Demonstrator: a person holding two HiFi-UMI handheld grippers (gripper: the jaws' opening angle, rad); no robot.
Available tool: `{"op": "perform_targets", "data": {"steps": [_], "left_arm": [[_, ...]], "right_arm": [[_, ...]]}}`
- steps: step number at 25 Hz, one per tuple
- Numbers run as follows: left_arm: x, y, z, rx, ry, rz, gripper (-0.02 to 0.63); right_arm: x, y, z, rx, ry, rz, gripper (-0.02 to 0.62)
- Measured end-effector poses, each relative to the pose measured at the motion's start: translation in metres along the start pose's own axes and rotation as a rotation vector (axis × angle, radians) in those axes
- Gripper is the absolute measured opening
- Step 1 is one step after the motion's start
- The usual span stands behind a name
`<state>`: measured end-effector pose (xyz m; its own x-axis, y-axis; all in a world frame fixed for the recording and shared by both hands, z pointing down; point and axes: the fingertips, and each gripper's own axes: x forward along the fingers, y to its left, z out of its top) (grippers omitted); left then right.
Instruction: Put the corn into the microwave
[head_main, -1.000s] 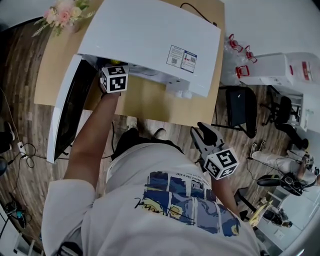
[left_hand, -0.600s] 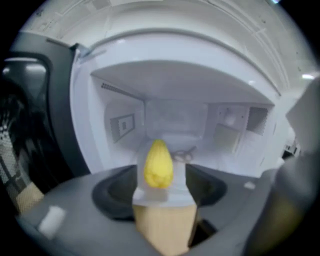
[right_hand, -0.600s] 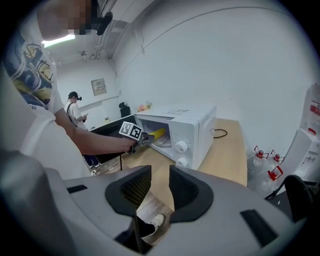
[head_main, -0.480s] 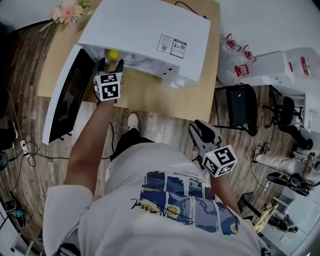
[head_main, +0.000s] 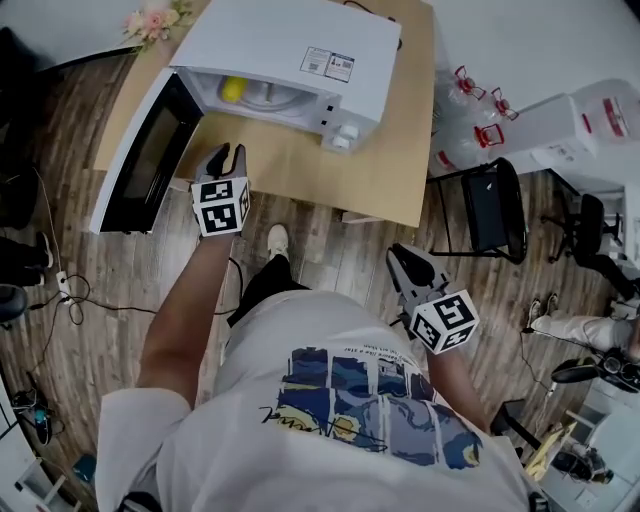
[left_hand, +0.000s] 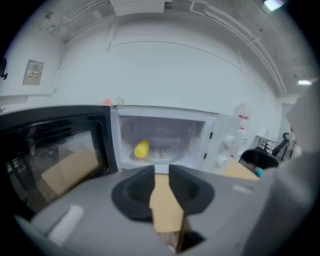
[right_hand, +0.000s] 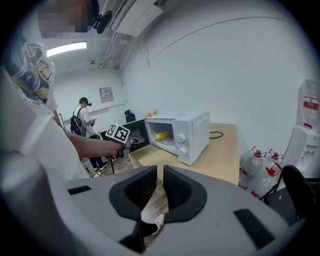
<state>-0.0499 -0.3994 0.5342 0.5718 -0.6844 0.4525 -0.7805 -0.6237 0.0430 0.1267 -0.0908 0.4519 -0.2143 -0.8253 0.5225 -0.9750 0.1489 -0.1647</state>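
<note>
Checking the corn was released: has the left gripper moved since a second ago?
Yes. The left gripper has backed out of the microwave toward the person, leaving the corn inside; its jaws have just been closing, empty.

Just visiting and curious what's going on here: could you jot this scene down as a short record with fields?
corn: lying inside the microwave
door: swung wide open
microwave stands on: table
left gripper: in front of the open microwave, apart from the corn; jaws have just been closing, nothing between them
right gripper: held low by the person, away from the table; jaws have just been closing, nothing between them
task: corn is in; door not yet shut
</note>
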Motion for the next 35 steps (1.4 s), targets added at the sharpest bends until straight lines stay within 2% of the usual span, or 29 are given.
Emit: {"op": "perform_targets", "data": {"steps": [4,6,12,16,22,27,35], "left_arm": [[-0.045,-0.021,-0.012,0.005,0.003,-0.014,0.036],[-0.066,-0.037,-0.02,-0.003,0.002,-0.046,0.019],[-0.132,-0.092,-0.041,-0.064,0.007,-0.219,0.009],[-0.172,-0.125,-0.057,-0.057,0.038,-0.334,0.008],[-0.218,-0.163,-0.067,-0.042,0.057,-0.453,0.008],[-0.234,-0.177,-0.067,-0.042,0.045,-0.488,0.008],[-0.238,-0.184,-0.071,-0.022,0.049,-0.494,0.008]], "right_arm": [[-0.02,0.015,-0.014,-0.005,-0.033,0.03,0.031],[-0.031,0.023,-0.024,-0.004,-0.043,0.044,0.028],[-0.055,0.05,-0.056,0.003,-0.052,0.083,0.018],[-0.067,0.062,-0.068,0.004,-0.067,0.09,0.015],[-0.084,0.068,-0.073,-0.013,-0.089,0.081,0.012],[-0.089,0.075,-0.073,-0.027,-0.1,0.091,0.011],[-0.098,0.08,-0.072,-0.053,-0.113,0.086,0.009]]}}
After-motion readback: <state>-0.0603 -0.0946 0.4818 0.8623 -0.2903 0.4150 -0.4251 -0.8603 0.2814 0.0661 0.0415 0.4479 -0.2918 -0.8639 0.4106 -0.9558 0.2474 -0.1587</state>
